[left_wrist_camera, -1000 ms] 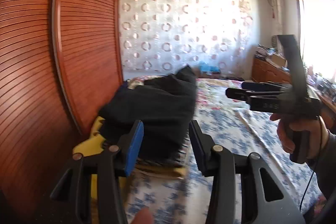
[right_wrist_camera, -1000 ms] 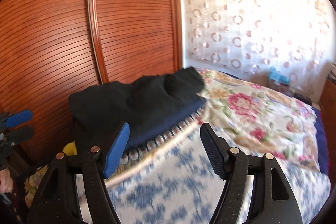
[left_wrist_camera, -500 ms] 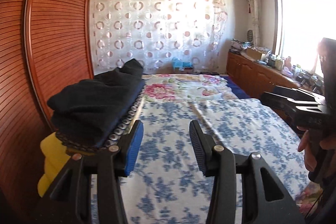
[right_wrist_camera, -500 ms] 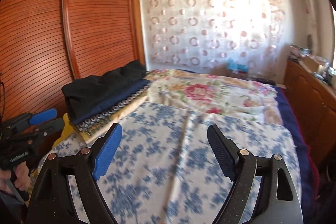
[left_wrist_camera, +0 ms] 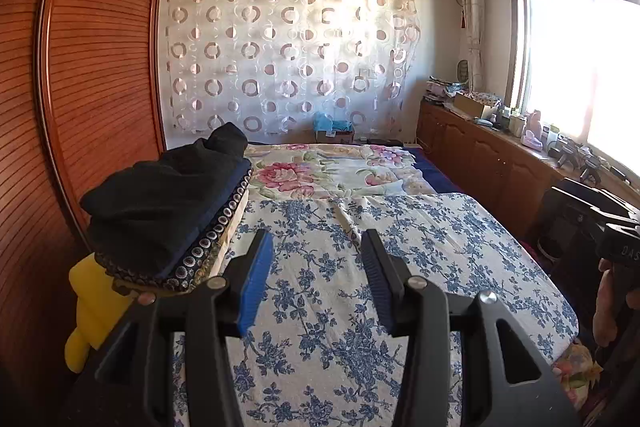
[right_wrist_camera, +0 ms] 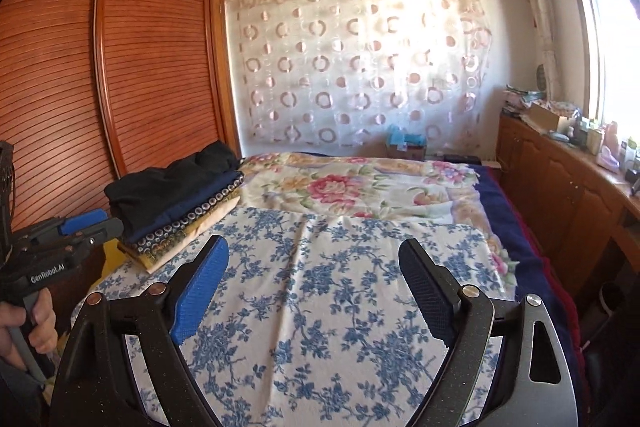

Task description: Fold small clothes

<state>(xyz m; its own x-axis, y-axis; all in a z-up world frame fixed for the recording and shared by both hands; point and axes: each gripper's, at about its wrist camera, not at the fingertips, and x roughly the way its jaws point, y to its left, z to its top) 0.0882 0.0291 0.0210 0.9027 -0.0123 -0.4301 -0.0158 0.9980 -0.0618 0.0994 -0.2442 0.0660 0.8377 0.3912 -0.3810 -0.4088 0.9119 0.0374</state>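
Cloth (left_wrist_camera: 360,307): flat blue-flowered cotton was spread on the near bed.
Stack (left_wrist_camera: 160,203): soft dark folded clothes were piled far left.
Left gripper (left_wrist_camera: 316,279): held apart, empty.
Right gripper (right_wrist_camera: 316,287): just opened wide, empty.

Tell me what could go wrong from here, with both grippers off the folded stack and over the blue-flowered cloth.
1. The stack of folded clothes sits near the bed's edge by the wardrobe; a sideways brush from the left gripper might tip it off.
2. The black top garment looks loosely bunched and may slide.
3. Both the left gripper and the right gripper are empty, and the blue-flowered cloth lies flat: pinching it might also grab the bedding beneath.
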